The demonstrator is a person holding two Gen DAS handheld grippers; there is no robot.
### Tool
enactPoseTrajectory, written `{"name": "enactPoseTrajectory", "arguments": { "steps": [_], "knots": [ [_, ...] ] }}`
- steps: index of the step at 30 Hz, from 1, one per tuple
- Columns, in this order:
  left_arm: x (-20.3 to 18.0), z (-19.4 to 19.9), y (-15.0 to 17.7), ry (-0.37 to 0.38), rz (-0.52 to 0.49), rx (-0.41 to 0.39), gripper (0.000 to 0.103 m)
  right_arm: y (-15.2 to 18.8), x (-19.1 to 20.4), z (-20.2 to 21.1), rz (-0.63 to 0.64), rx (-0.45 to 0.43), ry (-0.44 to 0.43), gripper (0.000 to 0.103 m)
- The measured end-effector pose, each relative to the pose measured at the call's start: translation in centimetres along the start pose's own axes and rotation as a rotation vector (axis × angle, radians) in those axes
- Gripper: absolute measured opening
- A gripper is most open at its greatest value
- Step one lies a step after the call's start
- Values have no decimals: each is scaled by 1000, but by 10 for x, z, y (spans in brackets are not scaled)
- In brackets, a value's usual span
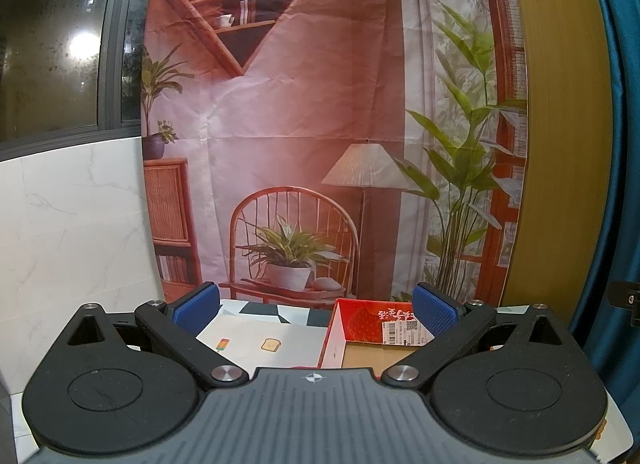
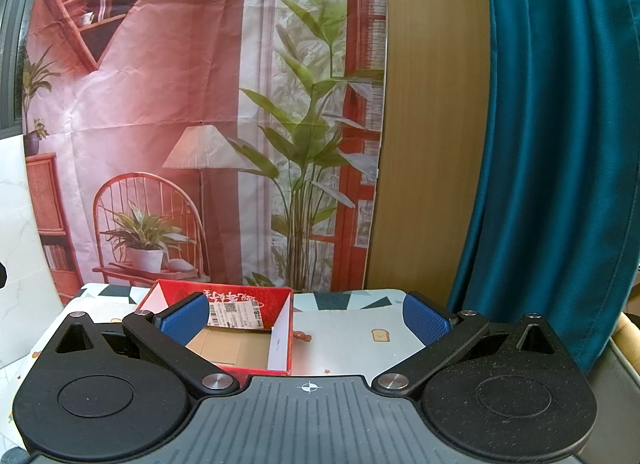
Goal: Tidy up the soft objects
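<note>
Both tongs wide and empty, left tongs (image 1: 316,310), right tongs (image 2: 306,314), red box (image 2: 256,300), teal curtain (image 2: 560,144) fuller in right view

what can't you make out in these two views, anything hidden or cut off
- Soft objects: none visible in either view; the table near each camera is hidden by the claw bodies.
- Red box: its near floor and front wall are hidden in the right wrist view by the right claw; in the left wrist view the left claw covers its right side.
- Shipping label: print too small to read.
</note>
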State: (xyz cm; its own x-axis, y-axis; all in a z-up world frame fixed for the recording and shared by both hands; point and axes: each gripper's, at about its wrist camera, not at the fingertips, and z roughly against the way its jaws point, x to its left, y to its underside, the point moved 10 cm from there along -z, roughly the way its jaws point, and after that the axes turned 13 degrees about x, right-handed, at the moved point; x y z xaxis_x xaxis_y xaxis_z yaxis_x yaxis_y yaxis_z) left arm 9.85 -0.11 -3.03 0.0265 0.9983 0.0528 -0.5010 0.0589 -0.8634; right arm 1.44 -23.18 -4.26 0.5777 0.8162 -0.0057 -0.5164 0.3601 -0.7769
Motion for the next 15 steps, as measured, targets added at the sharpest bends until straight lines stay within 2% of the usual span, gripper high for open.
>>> {"name": "enactPoseTrajectory", "arguments": {
  "steps": [15],
  "knots": [
    [0,0,1,0,1,-1,103,0,0,0,-1,1,-1,103]
  ]
}}
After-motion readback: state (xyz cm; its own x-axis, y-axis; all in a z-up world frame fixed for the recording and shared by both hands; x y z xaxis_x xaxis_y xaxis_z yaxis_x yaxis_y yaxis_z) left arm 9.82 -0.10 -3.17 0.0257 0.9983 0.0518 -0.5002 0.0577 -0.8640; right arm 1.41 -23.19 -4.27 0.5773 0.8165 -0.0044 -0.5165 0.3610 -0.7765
